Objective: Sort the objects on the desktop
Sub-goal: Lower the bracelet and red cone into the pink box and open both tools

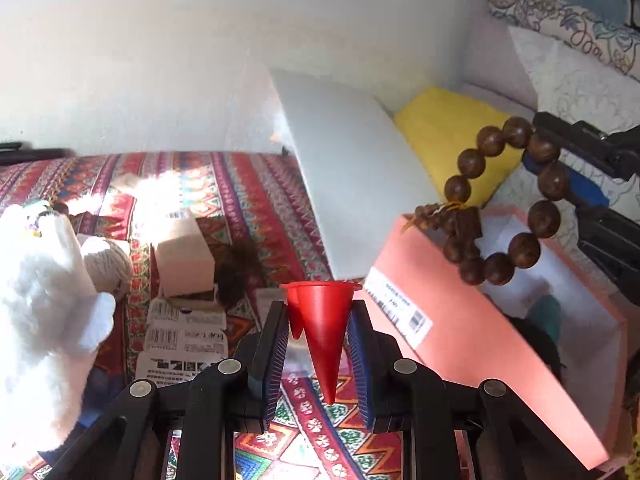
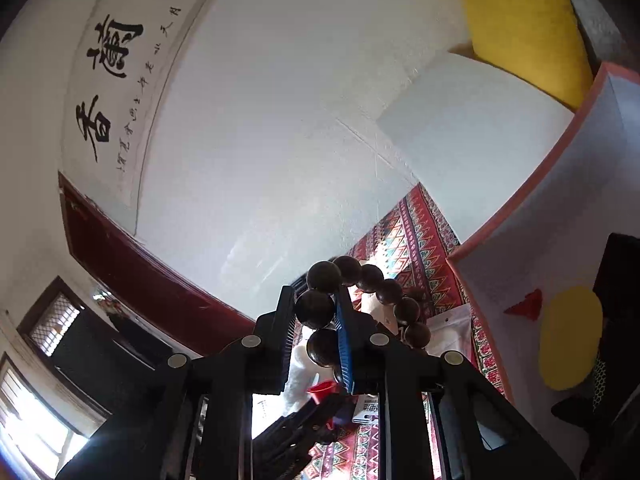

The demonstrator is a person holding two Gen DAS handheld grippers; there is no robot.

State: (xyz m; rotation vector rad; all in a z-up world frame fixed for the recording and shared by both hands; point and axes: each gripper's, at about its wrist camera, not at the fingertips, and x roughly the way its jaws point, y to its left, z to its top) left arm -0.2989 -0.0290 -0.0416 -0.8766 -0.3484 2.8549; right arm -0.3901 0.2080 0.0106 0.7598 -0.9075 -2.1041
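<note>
your left gripper was closed on a red cone, tip pointing back toward the camera, with a second cone nested behind it, held above the patterned worktop. your right gripper was clamped on one bead of a wooden bead bracelet, the rest of the loop dangling over the open pink box. both loads were in the air, so you looked to be mid-carry toward that box. the bracelet hung right above the box opening, and the cone sat just beside its near wall. the next move called for lifting the cone over that wall's rim and keeping the two grippers apart, since they were converging on one opening. inside the box, dark and yellow items already took up room. leftward, a white plush toy, a yarn ball and a small carton crowded the worktop.
</note>
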